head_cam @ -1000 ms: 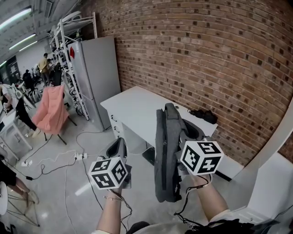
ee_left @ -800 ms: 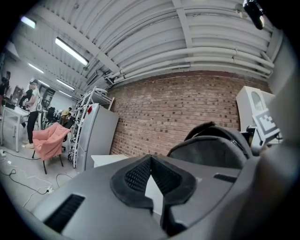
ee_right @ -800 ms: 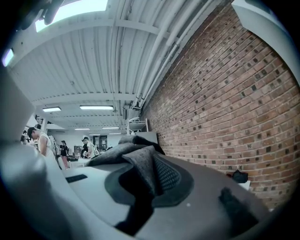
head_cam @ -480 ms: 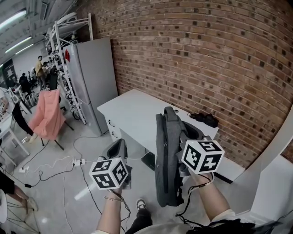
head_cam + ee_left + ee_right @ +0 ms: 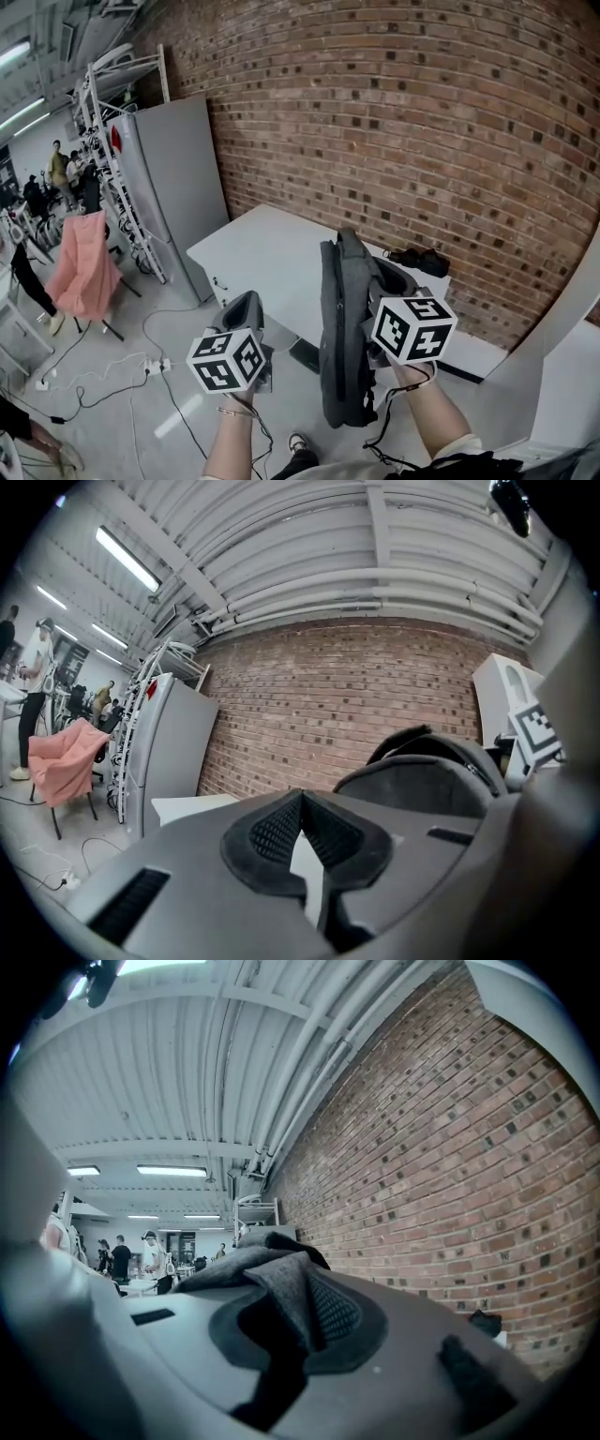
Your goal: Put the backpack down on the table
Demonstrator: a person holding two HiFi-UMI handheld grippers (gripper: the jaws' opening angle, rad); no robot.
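— Where's the backpack (image 5: 342, 337)?
— It hangs upright from my right gripper (image 5: 302, 1314), whose jaws are clamped on its grey fabric. It's in the air at the table's (image 5: 267, 248) near edge, not on the tabletop.
— And your left gripper (image 5: 300, 829)?
— Jaws together, nothing between them.

No legible text, brand, no. or sign in any view. Only print-like marks are b/w square code patterns on the left marker cube (image 5: 225, 361) and the right marker cube (image 5: 412, 328), lower centre of head view. Part of one such pattern on the right cube also shows at the right edge of the left gripper view (image 5: 536, 733). Blocks only, no letters or digits.
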